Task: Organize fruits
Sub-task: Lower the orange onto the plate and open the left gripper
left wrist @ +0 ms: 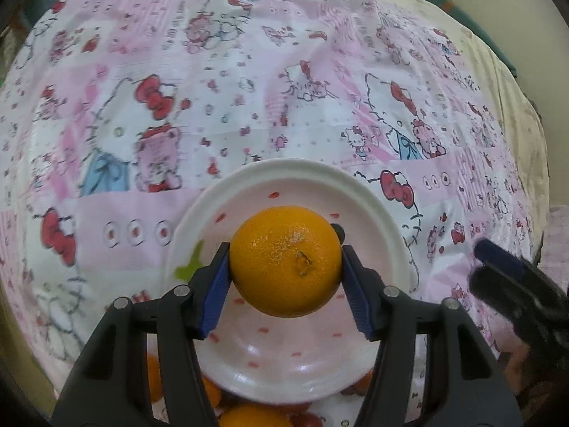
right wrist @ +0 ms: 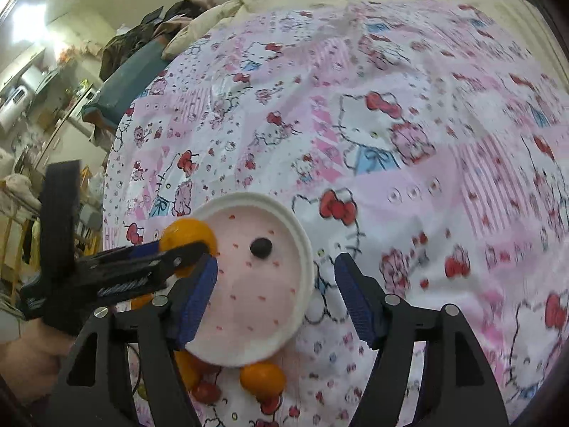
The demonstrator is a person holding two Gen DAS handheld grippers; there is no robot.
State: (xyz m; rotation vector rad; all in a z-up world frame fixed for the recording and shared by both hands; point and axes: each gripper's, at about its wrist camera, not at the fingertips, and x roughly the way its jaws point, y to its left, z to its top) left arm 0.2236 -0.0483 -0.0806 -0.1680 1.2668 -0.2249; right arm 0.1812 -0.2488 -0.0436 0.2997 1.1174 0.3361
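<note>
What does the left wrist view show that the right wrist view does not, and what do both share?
Only the left wrist view shows the stem scar on the orange that the left gripper holds. Only the right wrist view shows a small dark fruit lying on the plate, the empty right gripper, and a cluttered room behind. Both show the held orange over the plate, loose oranges at its near edge, and the cartoon-print cloth.

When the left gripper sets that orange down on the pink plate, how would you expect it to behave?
The orange is round and smooth-skinned, so it will probably roll until the plate's raised rim stops it. It looks firm: the left gripper's pads press its sides without denting it. It could bump the small dark fruit already there.
</note>
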